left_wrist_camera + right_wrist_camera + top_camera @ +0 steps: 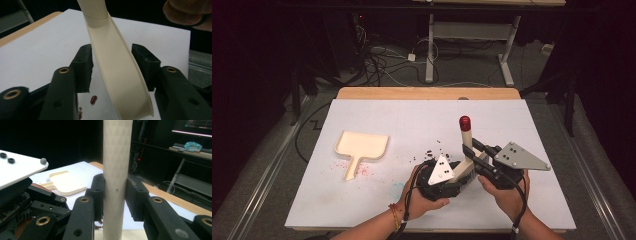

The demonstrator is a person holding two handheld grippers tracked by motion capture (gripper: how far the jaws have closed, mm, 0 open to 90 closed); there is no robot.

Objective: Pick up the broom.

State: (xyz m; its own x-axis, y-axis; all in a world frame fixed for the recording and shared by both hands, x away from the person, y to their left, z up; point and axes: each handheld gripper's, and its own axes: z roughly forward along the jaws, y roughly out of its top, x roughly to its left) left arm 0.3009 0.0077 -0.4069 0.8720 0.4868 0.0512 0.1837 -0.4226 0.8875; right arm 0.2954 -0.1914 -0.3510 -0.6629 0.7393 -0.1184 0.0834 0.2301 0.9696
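Observation:
A cream brush with a round handle [465, 136] and a red tip [465, 122] stands upright at the middle front of the white table [382, 112]. My right gripper [470, 148] is shut on the handle [116, 170], its jaws pressed on both sides. My left gripper [458, 176] sits low at the brush's cream base [117, 72]. Its jaws stand on either side of the base, and a slim gap shows at the left one. Dark red beans [432, 150] lie scattered beside the brush, one of them a bean [93, 99] under the left gripper. A cream dustpan [361, 146] lies at the left.
Pink smears [364, 171] mark the table by the dustpan's handle. The dustpan [65, 183] lies flat beyond the left gripper's body. Beyond the table's wooden far edge [427, 93] are cables and a desk frame [430, 45] on the floor.

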